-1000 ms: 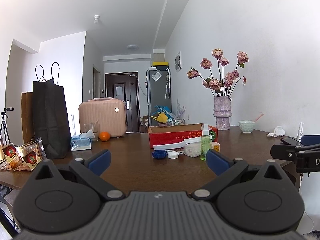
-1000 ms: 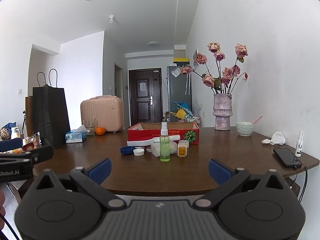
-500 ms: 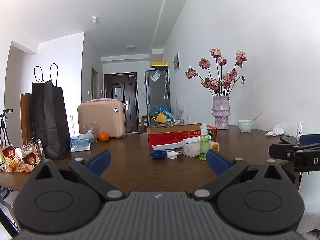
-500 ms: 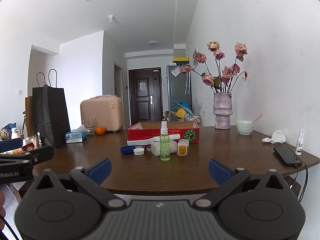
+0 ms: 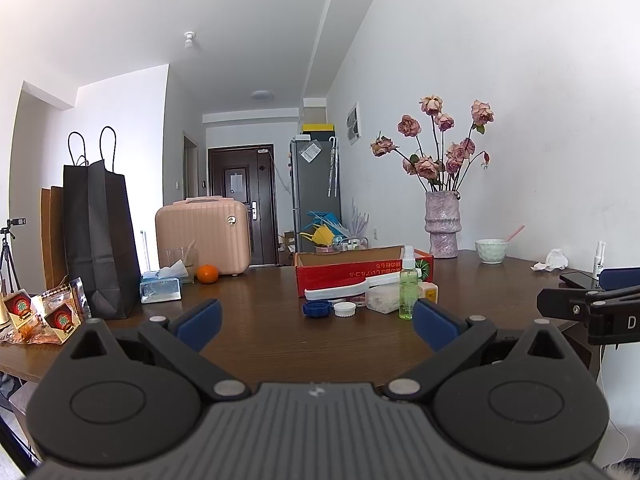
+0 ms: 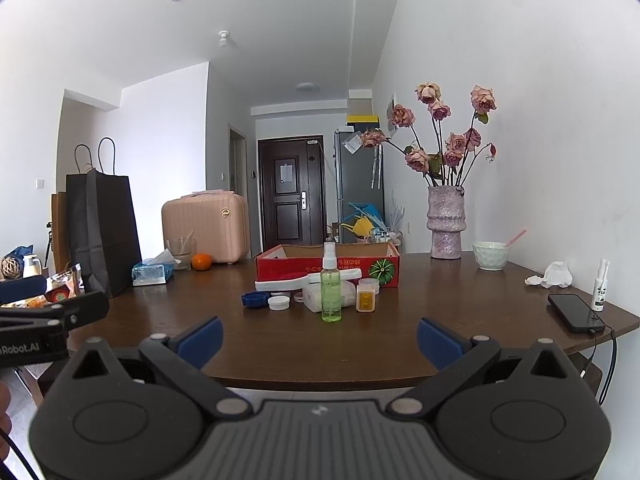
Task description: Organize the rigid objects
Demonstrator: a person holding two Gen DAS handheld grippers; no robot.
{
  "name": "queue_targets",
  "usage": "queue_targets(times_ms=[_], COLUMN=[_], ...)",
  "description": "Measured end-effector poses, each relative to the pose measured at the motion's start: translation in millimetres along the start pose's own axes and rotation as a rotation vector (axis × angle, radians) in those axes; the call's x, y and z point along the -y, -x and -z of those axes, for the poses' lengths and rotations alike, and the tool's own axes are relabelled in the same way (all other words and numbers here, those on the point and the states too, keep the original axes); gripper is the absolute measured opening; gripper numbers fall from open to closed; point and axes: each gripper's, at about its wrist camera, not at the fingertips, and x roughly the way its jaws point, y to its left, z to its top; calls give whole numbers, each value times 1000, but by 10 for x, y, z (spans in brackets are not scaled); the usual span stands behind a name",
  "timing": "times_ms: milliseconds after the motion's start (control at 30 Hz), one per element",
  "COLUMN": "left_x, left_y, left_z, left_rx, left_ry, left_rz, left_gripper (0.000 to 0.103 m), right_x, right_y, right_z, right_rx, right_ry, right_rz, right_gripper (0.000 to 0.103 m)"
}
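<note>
A red cardboard box (image 6: 327,269) (image 5: 364,270) stands open on the brown table (image 6: 320,344). In front of it cluster a green spray bottle (image 6: 331,294) (image 5: 408,292), a white long-handled tool (image 6: 296,280), a blue lid (image 6: 254,300), a white lid (image 6: 279,303), a clear plastic tub (image 6: 316,298) and a small yellow jar (image 6: 366,300). My right gripper (image 6: 319,338) is open at the table's near edge, well short of the cluster. My left gripper (image 5: 316,322) is open too, over the near left part of the table, with nothing between its fingers.
A black paper bag (image 6: 102,224), tissue box (image 6: 152,274), glass, orange (image 6: 201,261) and pink case (image 6: 206,228) stand at the left. A vase of roses (image 6: 445,220), a bowl (image 6: 490,255), crumpled tissue, small spray bottle (image 6: 599,286) and phone (image 6: 575,313) are at the right. Snack packets (image 5: 44,314) lie far left.
Both grippers stay open and nearly still; the left wrist view has shifted only slightly. Nothing on the table has moved.
</note>
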Motion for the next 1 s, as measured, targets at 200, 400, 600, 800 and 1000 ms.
queue_targets(times_ms=[200,400,600,800,1000], left_x=[-8,-10,-14,-13,-3], left_y=[-10,-8,-5,-8,-116], left_z=[3,0,0,6,96], left_rx=[-4,-4,-4,-5,-38], left_ry=[1,0,0,-4,-23], left_rz=[2,1,1,5,4], left_gripper=[103,103,103,103,103], right_x=[-3,-1,1,1,-34], right_y=[6,16,16,21,-54], right_z=[15,14,13,23,142], right_rx=[8,7,6,7,7], right_ry=[5,4,4,1,7], right_rz=[1,1,1,1,9], right_gripper=[103,103,103,103,103])
